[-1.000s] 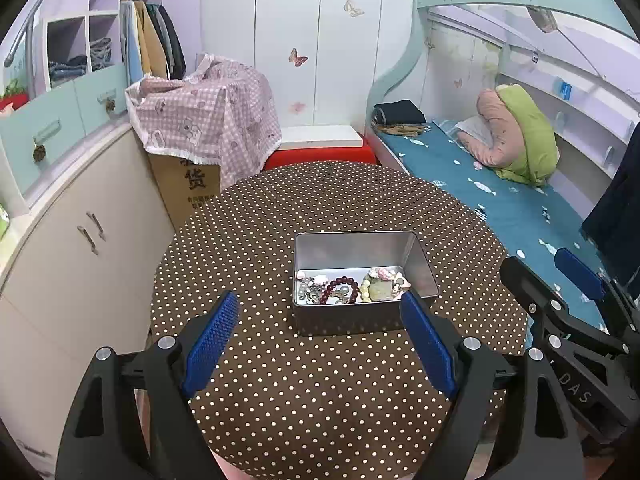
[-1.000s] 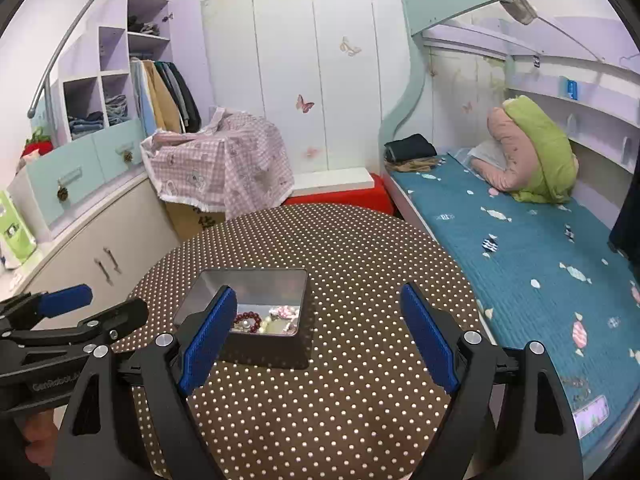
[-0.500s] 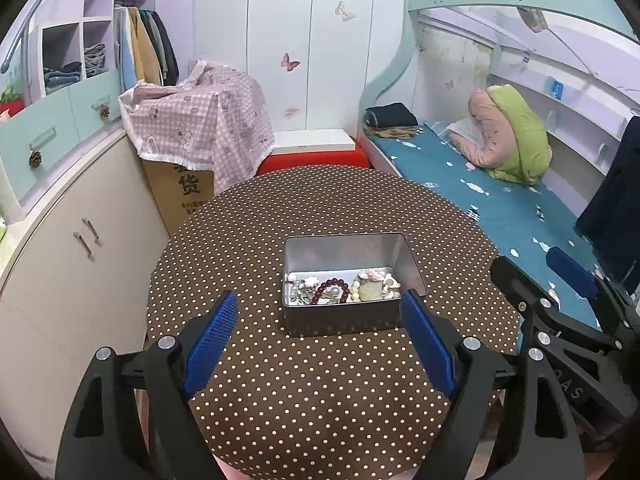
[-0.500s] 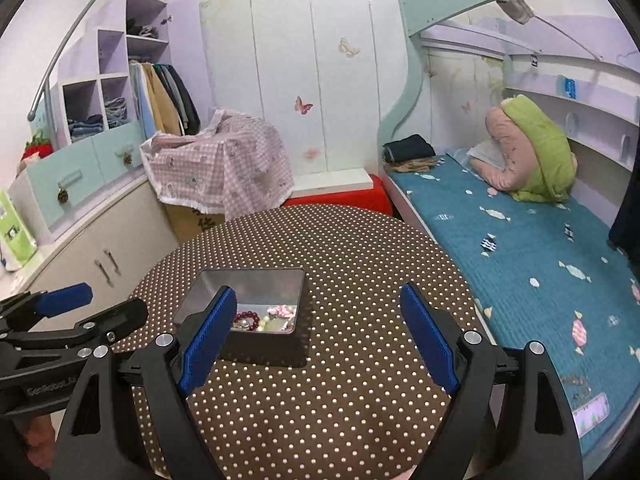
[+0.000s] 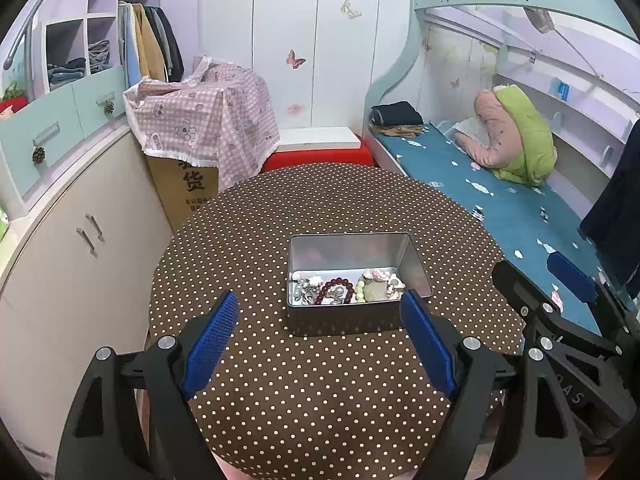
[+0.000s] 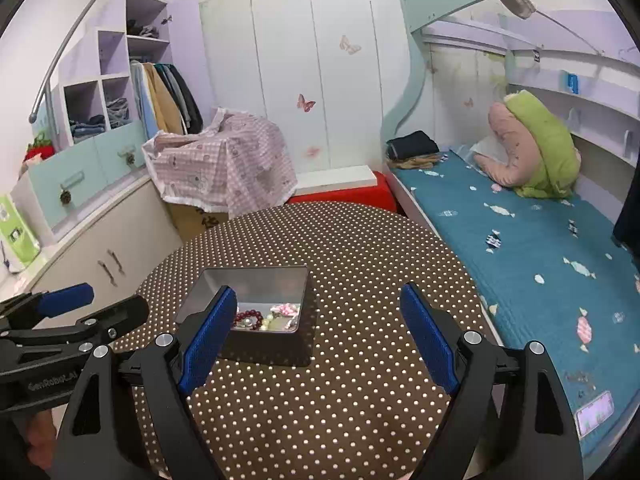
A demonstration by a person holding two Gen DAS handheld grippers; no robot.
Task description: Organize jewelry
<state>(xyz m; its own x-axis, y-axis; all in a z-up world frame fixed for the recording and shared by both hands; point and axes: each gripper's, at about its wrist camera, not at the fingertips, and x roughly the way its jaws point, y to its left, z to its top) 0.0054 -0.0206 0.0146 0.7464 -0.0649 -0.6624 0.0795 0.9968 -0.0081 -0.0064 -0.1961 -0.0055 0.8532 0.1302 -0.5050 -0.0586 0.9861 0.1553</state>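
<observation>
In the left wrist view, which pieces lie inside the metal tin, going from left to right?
Inside the metal tin: silver jewelry cluster → dark red bead bracelet → pale green bead piece → pink and white pieces at the right end.

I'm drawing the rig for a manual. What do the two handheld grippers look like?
Both match: the left gripper and right gripper have black angular plastic frames with triangular cutouts and silver round bolt heads. Their jaws carry flat blue pads with a fine ribbed texture. White raised lettering runs along each body's side, only partly legible. No cables show.
</observation>
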